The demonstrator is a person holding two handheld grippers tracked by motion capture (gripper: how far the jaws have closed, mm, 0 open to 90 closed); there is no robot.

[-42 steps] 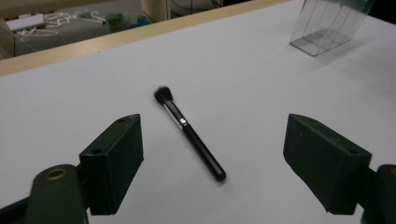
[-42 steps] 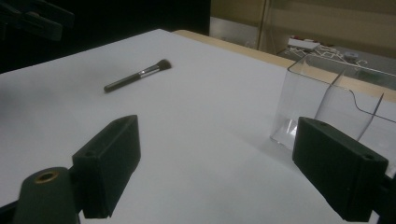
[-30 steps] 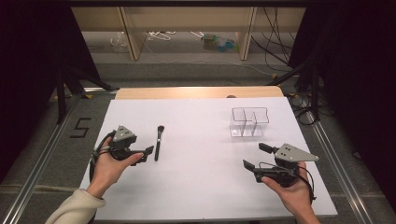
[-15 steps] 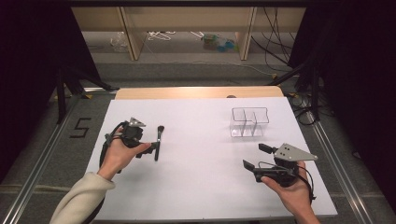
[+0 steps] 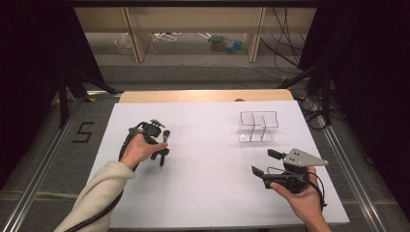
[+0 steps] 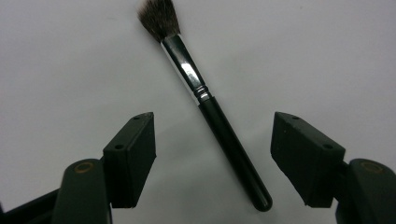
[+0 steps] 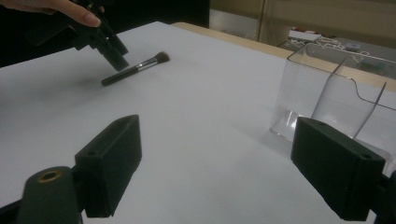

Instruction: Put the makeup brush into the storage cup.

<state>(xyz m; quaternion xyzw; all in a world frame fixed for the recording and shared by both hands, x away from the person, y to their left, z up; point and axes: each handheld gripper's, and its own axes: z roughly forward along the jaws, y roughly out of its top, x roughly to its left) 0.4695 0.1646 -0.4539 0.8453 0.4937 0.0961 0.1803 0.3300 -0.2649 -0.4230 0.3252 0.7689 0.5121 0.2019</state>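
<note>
A makeup brush (image 6: 210, 107) lies flat on the white table (image 5: 208, 183), on its left half. It has a black handle, a shiny metal collar and a tuft of dark bristles. In the left gripper view it runs on a slant, bristles toward the top and the rounded end of the handle low between the two jaws.

The left gripper (image 6: 212, 154) hangs right over the brush, pointing down at it. Its jaws stand wide apart, one on each side of the handle, and neither touches it; the claw holds nothing. In the high view the left gripper (image 5: 162, 152) sits under the person's left hand (image 5: 138, 150), with a pale sleeve (image 5: 96, 198) coming in from the bottom edge and the bristle end of the brush (image 5: 166, 135) showing just past the hand.

The right gripper (image 7: 215, 168) is well apart from the brush, at the right front of the table. Its jaws are also spread wide and empty. In the high view the right hand (image 5: 302, 203) holds it low above the table, with its grey plate on top.

A clear plastic box (image 5: 258, 126) with dividers stands upright on the right half of the table, beyond the right gripper. In the right gripper view the box (image 7: 327, 93) is near the right jaw, and the brush (image 7: 135, 69) lies far off at the upper left under the other gripper.
</note>
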